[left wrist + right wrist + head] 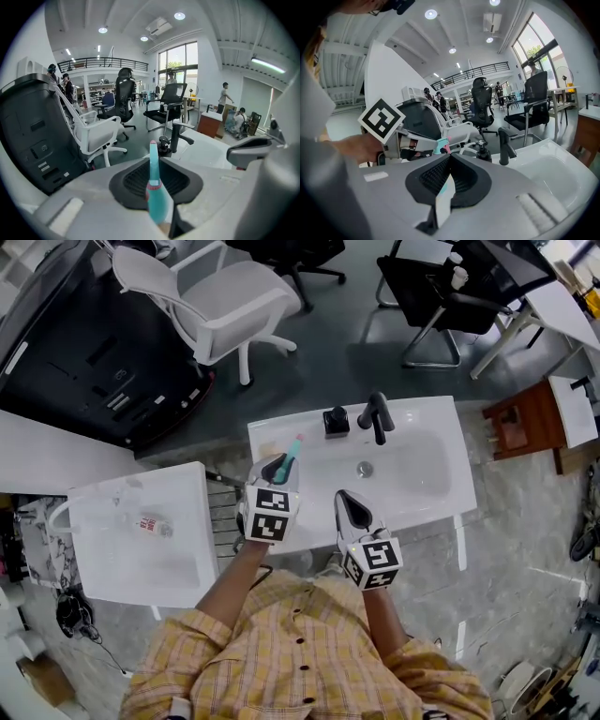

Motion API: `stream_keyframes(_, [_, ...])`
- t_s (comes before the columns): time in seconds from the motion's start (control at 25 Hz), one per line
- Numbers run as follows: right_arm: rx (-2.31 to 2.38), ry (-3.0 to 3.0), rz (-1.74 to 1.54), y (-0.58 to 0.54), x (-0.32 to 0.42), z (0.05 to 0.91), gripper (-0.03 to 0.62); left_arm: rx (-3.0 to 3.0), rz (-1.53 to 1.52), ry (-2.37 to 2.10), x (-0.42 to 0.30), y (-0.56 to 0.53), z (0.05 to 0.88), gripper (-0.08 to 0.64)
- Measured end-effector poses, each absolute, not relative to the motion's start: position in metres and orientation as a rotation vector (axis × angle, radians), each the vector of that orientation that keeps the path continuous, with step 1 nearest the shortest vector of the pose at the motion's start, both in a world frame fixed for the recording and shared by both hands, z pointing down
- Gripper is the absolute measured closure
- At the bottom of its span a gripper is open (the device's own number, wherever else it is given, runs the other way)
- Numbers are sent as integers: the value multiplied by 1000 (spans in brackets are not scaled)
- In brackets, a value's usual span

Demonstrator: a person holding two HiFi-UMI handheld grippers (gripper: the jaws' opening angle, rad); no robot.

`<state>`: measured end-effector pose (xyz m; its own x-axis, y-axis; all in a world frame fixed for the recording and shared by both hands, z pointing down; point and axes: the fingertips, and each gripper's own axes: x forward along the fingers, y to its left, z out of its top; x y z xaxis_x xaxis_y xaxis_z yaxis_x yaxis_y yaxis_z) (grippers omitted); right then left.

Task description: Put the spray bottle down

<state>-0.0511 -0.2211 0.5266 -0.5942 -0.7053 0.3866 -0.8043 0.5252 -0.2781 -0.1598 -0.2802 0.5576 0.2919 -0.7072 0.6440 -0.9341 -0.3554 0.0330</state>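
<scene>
The spray bottle (293,450) is teal with a pink ring, and only its slim top sticks out past my left gripper (278,468), which is shut on it over the left end of the white sink (422,474). In the left gripper view the bottle (154,187) stands upright between the dark pads, its lower body hidden. My right gripper (350,505) hovers over the sink's front rim, to the right of the left one, tips together. The right gripper view shows its jaws (450,159) meeting, with the left gripper (408,143) and the bottle's teal top (438,146) beyond them.
A black faucet (377,416) and a black soap dispenser (336,421) stand at the sink's back rim. A white table (141,559) with a small bottle (155,524) is to the left. A white office chair (216,296) and a black cabinet (75,352) stand behind.
</scene>
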Motion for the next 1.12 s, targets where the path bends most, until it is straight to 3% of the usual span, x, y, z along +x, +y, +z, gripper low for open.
stream_keyframes(1.12, [1348,-2454,662,-231,-34,545,591,2422,622,-1497,-144,-398,582,499])
